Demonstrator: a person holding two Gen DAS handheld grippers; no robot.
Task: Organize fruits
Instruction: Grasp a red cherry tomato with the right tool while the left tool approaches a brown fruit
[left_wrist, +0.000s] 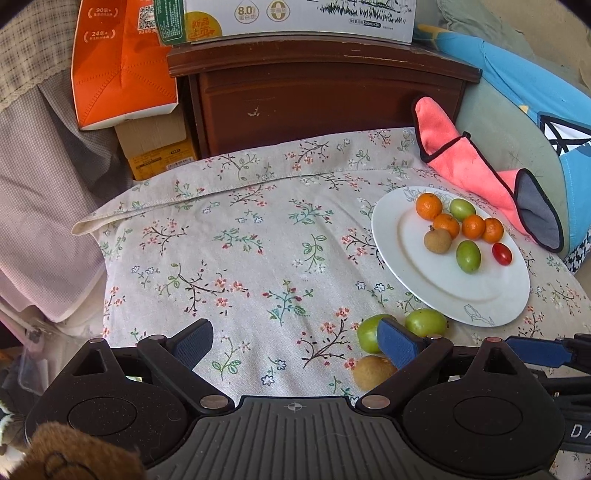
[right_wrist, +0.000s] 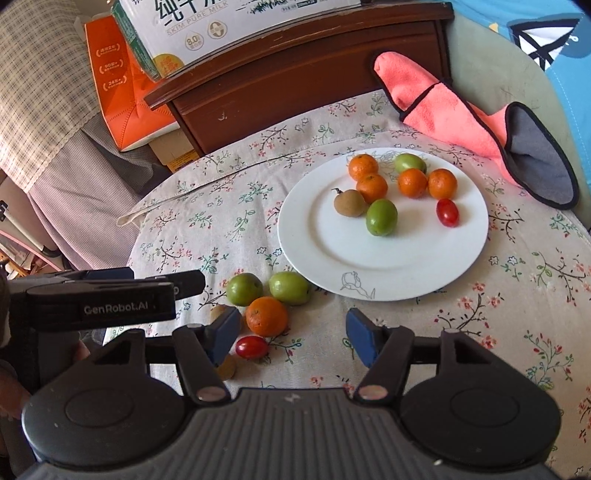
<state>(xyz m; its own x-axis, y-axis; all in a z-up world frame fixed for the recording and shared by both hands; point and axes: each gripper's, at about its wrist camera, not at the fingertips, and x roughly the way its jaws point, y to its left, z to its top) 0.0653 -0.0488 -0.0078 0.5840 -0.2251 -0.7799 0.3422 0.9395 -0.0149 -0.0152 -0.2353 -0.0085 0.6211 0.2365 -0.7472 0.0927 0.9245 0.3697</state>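
Right wrist view: the white plate (right_wrist: 317, 254) sits on the floral tablecloth (right_wrist: 517, 295), which serves as the landmark here. On the plate lie four mandarins (right_wrist: 372, 187), two green fruits (right_wrist: 381, 217), a brown longan (right_wrist: 349, 202) and a cherry tomato (right_wrist: 447, 212), grouped toward its far side. Just off the plate's near-left rim are two more green fruits (right_wrist: 289, 288), touching or nearly so, with a loose mandarin (right_wrist: 266, 316) just in front of them and another cherry tomato (right_wrist: 252, 347) nearer still. The right gripper (right_wrist: 291, 338) hangs in front of the plate with its jaws partly apart and nothing between them; its left finger stands beside the loose tomato. The left gripper (left_wrist: 295, 341), seen in its own view, is wide open and empty over bare cloth left of the plate, its right finger in front of a green fruit (left_wrist: 367, 332) and a longan (left_wrist: 371, 371). A pink cloth (right_wrist: 443, 107) lies beyond the plate.
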